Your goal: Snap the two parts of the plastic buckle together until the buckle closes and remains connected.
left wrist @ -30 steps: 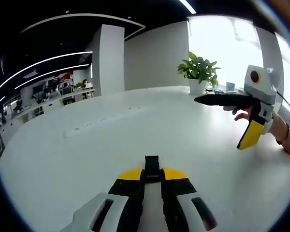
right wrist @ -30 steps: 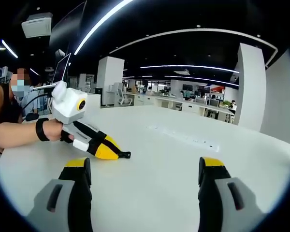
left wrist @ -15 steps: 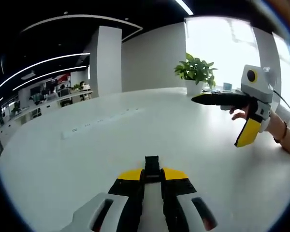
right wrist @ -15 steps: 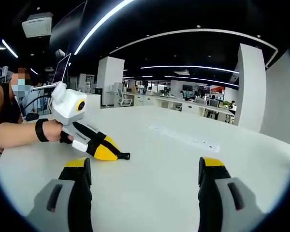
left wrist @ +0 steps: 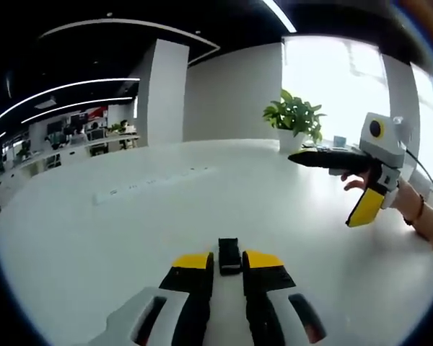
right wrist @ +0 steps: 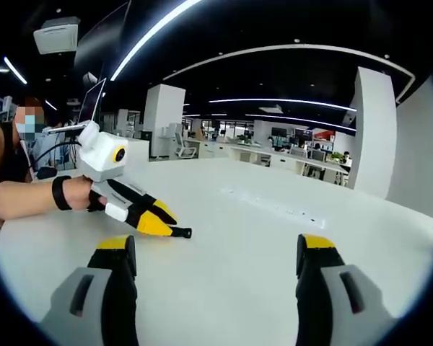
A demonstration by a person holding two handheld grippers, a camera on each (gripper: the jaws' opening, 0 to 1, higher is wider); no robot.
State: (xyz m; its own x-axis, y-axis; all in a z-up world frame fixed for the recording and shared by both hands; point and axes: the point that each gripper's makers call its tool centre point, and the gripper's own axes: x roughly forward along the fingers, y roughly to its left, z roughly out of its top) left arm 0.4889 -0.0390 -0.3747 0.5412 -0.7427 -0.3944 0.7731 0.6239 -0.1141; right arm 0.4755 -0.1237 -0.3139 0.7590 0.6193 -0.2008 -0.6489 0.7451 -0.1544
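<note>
A small black plastic buckle (left wrist: pixel 229 255) sits between the yellow tips of my left gripper (left wrist: pixel 229 261), which is shut on it low over the white table (left wrist: pixel 115 238). In the right gripper view the left gripper (right wrist: pixel 169 229) reaches in from the left in a person's hand. The buckle (right wrist: pixel 182 232) sticks out of its tips close to the tabletop. My right gripper (right wrist: pixel 216 245) stands wide open with nothing between its fingers. In the left gripper view the right gripper (left wrist: pixel 321 189) hovers at the right, open, above the table.
A potted plant (left wrist: pixel 294 114) stands at the table's far edge. A person (right wrist: pixel 11 155) sits at the left, with a monitor behind. White pillars and office desks lie beyond the table. A cable cover strip (left wrist: pixel 155 182) runs across the tabletop.
The left gripper has tipped down toward the table with the buckle, and its jaws look a touch wider apart. The right gripper has stayed open and barely moved.
</note>
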